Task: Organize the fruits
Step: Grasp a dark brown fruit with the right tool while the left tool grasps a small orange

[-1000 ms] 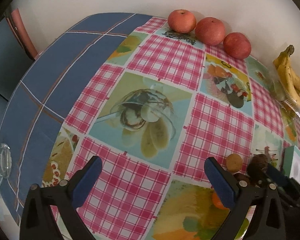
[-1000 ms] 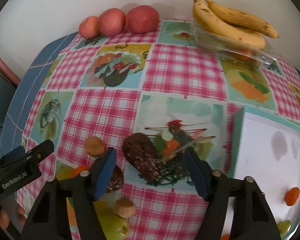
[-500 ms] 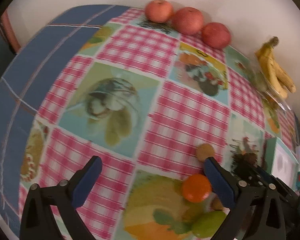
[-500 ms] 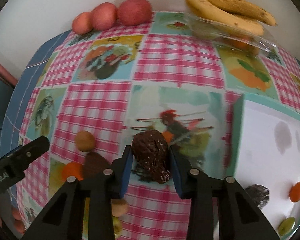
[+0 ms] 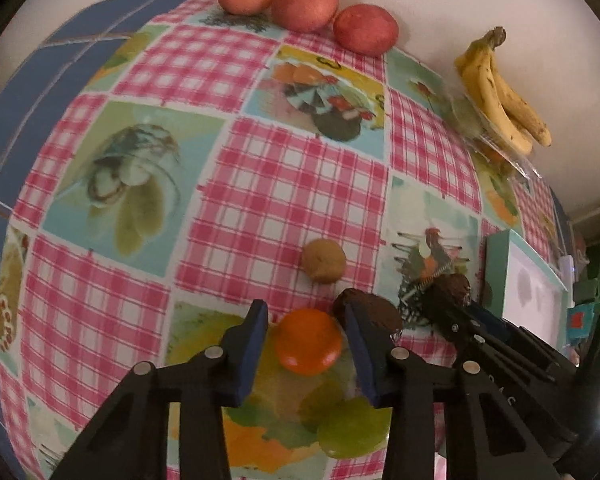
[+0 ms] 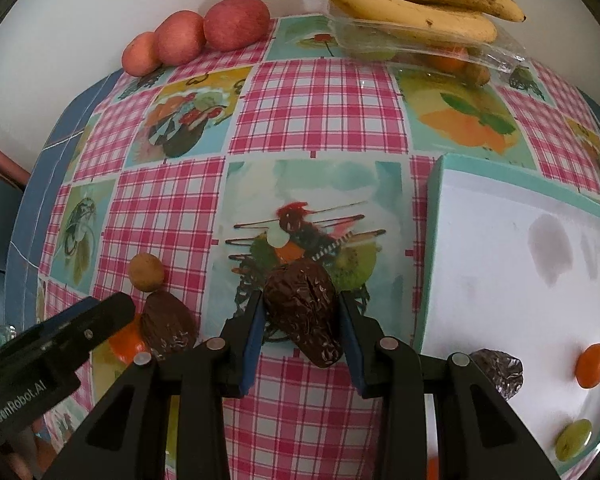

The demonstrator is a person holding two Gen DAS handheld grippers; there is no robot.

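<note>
My right gripper [image 6: 302, 320] is shut on a dark brown wrinkled date [image 6: 304, 312] and holds it just left of the white tray with a teal rim [image 6: 432, 248]. The tray holds another date [image 6: 500, 372], a small orange fruit [image 6: 591, 365] and a green grape [image 6: 574, 444]. My left gripper [image 5: 306, 340] has its jaws close around a small orange fruit [image 5: 308, 340] on the table, with small gaps on both sides. A second date [image 5: 370, 312], a tan round fruit [image 5: 324, 261] and a green grape [image 5: 352, 426] lie close by.
Three red apples [image 5: 306, 4] stand in a row at the back edge by the wall. Bananas [image 6: 412, 4] lie on a clear plastic box [image 6: 420, 46] at the back right. The table has a pink checked fruit-print cloth [image 5: 284, 184].
My left gripper has moved right and forward and closed in around the orange fruit. My right gripper has closed on the date and holds it.
</note>
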